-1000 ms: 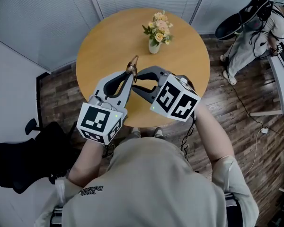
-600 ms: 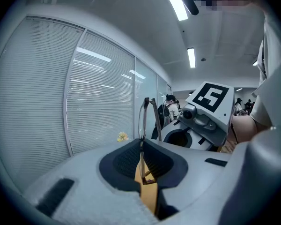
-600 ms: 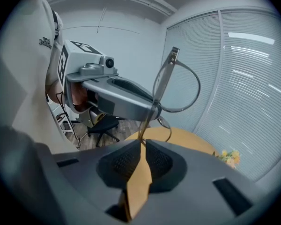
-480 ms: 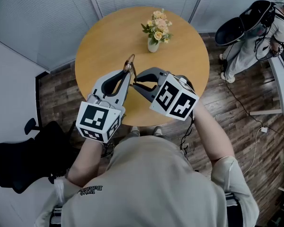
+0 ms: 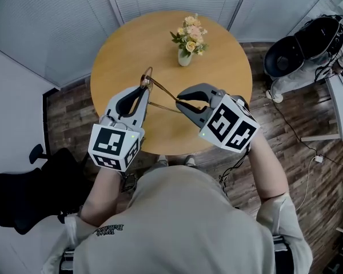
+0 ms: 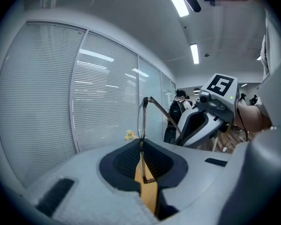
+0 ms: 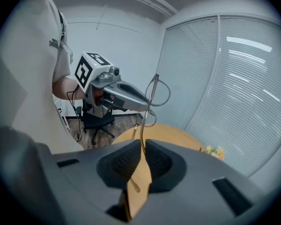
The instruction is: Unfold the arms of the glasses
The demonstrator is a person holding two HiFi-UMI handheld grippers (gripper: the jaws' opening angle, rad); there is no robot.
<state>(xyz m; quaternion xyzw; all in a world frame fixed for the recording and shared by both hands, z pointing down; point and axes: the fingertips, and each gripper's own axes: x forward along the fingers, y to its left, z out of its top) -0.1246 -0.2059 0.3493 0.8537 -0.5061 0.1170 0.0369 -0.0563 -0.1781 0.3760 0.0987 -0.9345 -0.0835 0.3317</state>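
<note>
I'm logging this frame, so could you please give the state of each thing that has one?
glasses: held aloft, one arm swung out
left gripper: shut on the glasses frame
right gripper: shut on the swung-out arm
flower vase: upright on the table

My left gripper [image 5: 144, 87] and right gripper [image 5: 183, 100] hang over the near half of the round table [image 5: 120, 50]. The glasses [image 5: 160, 92], clamped by both, bridge the gap between them and bar passage there. Bare tabletop lies open ahead and to the left. The flower vase [image 5: 186, 49] stands toward the far edge, well apart. A black office chair [image 5: 23, 193] occupies the floor at my left.
</note>
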